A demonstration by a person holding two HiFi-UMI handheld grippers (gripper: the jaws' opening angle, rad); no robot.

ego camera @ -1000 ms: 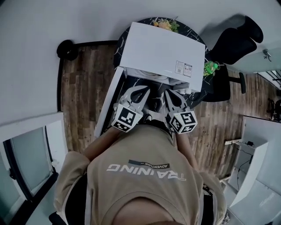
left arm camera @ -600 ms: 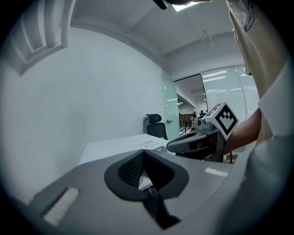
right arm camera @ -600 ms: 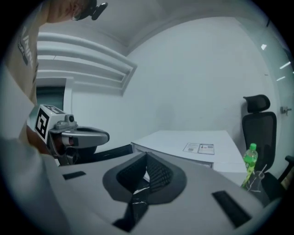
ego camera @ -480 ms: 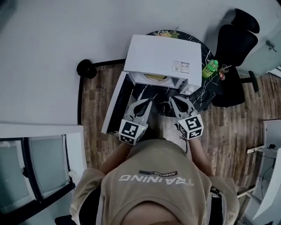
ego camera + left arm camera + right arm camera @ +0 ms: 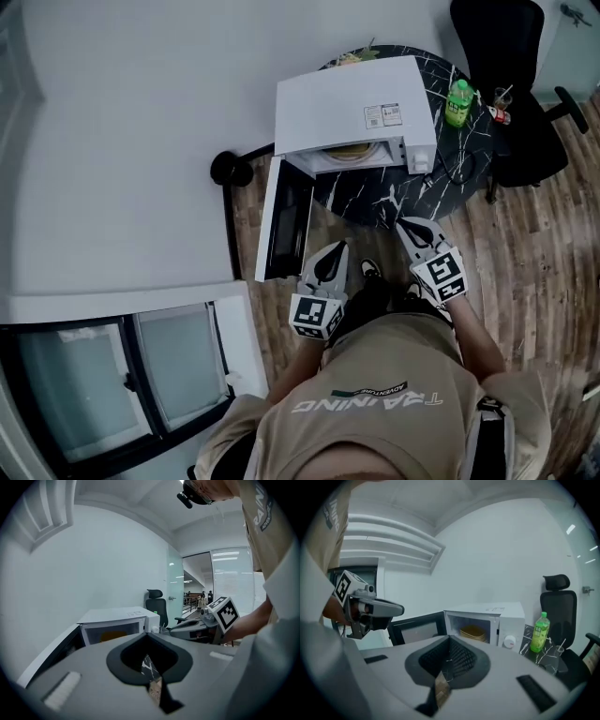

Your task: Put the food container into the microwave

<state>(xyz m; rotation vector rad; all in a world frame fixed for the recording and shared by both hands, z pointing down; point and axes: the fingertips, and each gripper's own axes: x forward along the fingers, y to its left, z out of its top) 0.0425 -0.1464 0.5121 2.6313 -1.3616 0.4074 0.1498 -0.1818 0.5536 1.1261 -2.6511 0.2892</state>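
The white microwave (image 5: 356,103) stands on a round black marble table (image 5: 450,159) with its door (image 5: 284,220) swung wide open to the left. A tan food container (image 5: 349,152) sits inside the cavity, also showing as the container (image 5: 472,632) in the right gripper view. My left gripper (image 5: 335,251) is shut and empty, held back from the table, below the open door. My right gripper (image 5: 411,228) is shut and empty too, near the table's front edge. Both point toward the microwave (image 5: 117,618).
A green bottle (image 5: 458,101) and a small red item (image 5: 498,114) stand on the table right of the microwave. A black office chair (image 5: 511,84) is at the far right. A black round object (image 5: 228,169) lies on the wood floor by the wall.
Both grippers have drawn back from the microwave opening toward the person, who has stepped away from the table. The container stays inside the open microwave.
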